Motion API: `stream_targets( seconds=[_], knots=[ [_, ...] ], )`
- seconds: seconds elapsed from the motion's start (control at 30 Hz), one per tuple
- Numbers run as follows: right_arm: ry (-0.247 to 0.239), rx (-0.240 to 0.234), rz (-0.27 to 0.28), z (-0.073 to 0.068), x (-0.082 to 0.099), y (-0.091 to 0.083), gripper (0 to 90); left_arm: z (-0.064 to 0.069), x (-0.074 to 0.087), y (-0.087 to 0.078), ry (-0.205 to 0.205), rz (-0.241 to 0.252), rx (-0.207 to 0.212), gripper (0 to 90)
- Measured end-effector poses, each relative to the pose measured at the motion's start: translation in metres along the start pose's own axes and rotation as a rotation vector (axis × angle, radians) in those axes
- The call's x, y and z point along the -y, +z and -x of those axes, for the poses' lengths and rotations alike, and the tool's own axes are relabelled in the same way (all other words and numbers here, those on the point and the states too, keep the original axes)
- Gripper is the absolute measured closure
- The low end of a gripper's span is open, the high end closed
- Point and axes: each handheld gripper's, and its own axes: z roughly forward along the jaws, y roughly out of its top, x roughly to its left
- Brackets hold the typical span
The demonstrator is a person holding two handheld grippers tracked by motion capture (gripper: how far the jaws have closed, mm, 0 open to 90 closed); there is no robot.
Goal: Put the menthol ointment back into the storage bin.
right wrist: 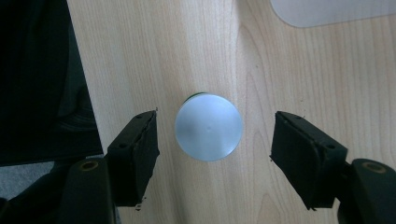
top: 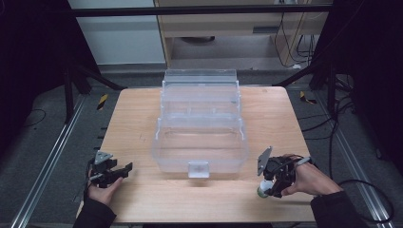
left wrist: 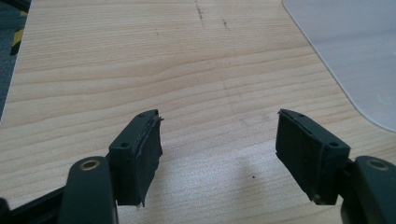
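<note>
Wooden table (top: 142, 142), light grain, set on a grey floor with dark framing around it. Clear plastic organiser box (top: 200, 124) sits mid-table, tiered lid open toward the far edge, front latch facing the near edge; a rounded corner of it shows at the top right in both gripper views. Left gripper (top: 124, 170) near the near-left corner, held in the person's left hand (top: 101, 191), pointing level toward the box, well apart from it. Its jaws stand wide apart over bare wood, nothing between them, clear in the left gripper view (left wrist: 218, 151). Right gripper (top: 270, 189) near the near-right corner, held in the right hand (top: 309, 179), tipped downward over a small white-capped bottle (top: 263, 189) with a green body. Bottle stands upright on the table close to the near edge, right of the box front, apart from it. In the right gripper view the round white cap (right wrist: 209, 127) lies between the two pads, a bit closer to the left pad (right wrist: 140, 149), gap visible on both sides, so the jaws are apart and not pressing on it
</note>
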Motion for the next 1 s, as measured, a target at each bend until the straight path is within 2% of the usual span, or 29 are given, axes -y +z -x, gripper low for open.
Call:
stream_targets(
  seconds=[0.63,0.83,1.0],
  knots=[
    [-0.022,-0.014,-0.027,-0.003,0.006,0.028,36.8,0.0,0.0,0.0,0.003,-0.002,-0.001,30.5],
    [-0.025,-0.006,-0.016,-0.001,0.007,0.033,42.7,-0.001,0.0,0.0,0.004,-0.006,-0.002,30.5],
    [-0.034,-0.013,-0.026,0.0,0.006,0.036,45.4,-0.001,0.0,0.0,0.004,-0.004,-0.002,30.5]
  ],
)
